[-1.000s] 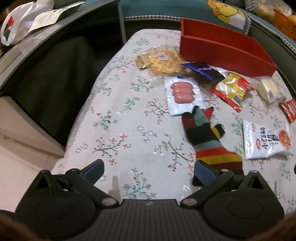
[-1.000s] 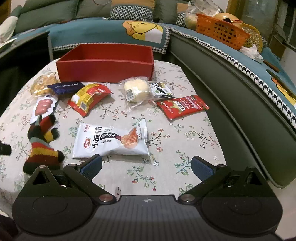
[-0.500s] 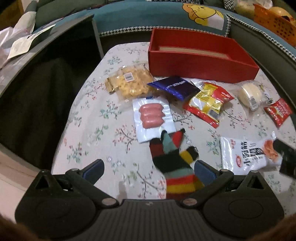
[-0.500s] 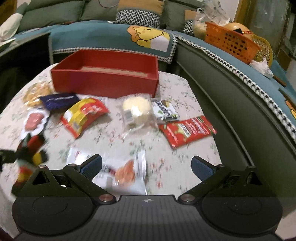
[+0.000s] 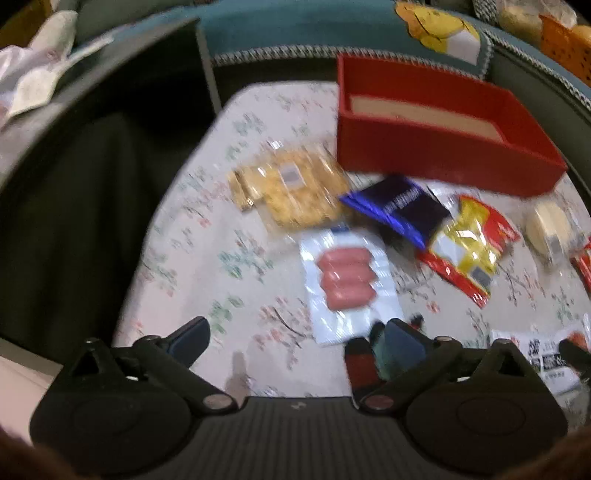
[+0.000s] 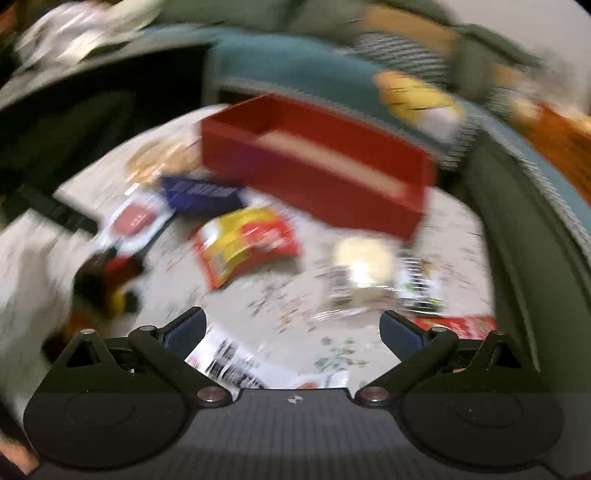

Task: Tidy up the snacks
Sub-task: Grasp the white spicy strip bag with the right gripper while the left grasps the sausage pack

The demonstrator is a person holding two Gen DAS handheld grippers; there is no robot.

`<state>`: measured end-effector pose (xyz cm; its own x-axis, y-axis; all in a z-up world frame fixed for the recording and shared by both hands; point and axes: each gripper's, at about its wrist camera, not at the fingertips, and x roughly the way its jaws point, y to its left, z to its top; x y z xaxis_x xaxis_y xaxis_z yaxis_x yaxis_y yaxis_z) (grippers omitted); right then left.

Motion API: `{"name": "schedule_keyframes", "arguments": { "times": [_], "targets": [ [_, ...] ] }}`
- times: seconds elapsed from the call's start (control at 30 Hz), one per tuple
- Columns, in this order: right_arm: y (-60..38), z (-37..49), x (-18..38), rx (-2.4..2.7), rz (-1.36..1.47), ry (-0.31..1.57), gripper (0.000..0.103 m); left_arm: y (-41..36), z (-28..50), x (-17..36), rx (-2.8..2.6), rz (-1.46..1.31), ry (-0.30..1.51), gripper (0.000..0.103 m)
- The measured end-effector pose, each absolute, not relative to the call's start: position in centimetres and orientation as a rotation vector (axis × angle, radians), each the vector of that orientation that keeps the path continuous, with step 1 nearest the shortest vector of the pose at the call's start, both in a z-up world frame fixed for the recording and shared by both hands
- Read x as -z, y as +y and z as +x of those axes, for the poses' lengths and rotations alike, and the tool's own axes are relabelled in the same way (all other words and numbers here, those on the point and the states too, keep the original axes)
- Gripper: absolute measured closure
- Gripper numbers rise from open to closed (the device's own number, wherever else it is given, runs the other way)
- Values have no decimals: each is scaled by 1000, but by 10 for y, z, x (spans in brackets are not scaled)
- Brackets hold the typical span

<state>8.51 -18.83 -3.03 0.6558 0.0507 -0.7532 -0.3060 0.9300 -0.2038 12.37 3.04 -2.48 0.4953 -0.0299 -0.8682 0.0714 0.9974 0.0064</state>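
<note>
Several snack packs lie on a floral tablecloth [image 5: 221,258] in front of an empty red box [image 5: 436,144]. A sausage pack [image 5: 345,282], a yellow cracker pack [image 5: 291,188], a dark blue pack [image 5: 399,206] and a red-yellow pack [image 5: 469,247] show in the left wrist view. My left gripper [image 5: 295,339] is open and empty, just short of the sausage pack. My right gripper [image 6: 291,328] is open and empty above a white noodle pack [image 6: 229,362]. The right wrist view is blurred; the red box [image 6: 314,166] and red-yellow pack [image 6: 247,243] show there.
A striped glove [image 6: 107,280] lies at the table's left front. A round bun pack [image 6: 362,258] and a red pack [image 6: 461,326] lie to the right. A teal sofa [image 5: 295,33] curves behind the table. An orange basket [image 5: 565,48] stands on it at far right.
Both grippers have moved forward over the table toward the packs. The right gripper has swung left, blurring its view. Both stay open and empty.
</note>
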Motion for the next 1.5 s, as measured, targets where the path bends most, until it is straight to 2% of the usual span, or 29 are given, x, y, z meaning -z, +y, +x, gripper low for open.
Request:
{"name": "schedule_keyframes", "arguments": {
  "times": [0.33,0.47,0.5,0.6,0.7,0.77,0.83,1.1,1.4,1.5],
  "targets": [
    [-171,100,46,-675,-613,1017,3,2,119,27,202,68,1066,2],
    [-153,113,68,-738,-765,1049,6,-6,116,29,247,85,1078,2],
    [-153,116,72,-729,-743,1070,7,-6,116,29,249,92,1076,2],
    [-163,110,76,-676,-569,1103,17,-2,120,30,231,80,1082,2],
    [-166,86,72,-562,-487,1080,34,2,122,33,207,67,1098,2],
    [-166,74,71,-510,-449,1086,35,2,120,34,197,73,1101,2],
    [-163,62,72,-477,-444,1073,48,1,118,34,186,84,1097,2],
    [-181,52,67,-320,-262,1061,55,10,116,29,146,61,1074,2],
    [-198,70,45,-241,-108,973,56,25,143,36,71,-36,1109,2],
    [-195,81,46,-227,-96,973,56,16,158,48,50,-52,1147,5]
  ]
}}
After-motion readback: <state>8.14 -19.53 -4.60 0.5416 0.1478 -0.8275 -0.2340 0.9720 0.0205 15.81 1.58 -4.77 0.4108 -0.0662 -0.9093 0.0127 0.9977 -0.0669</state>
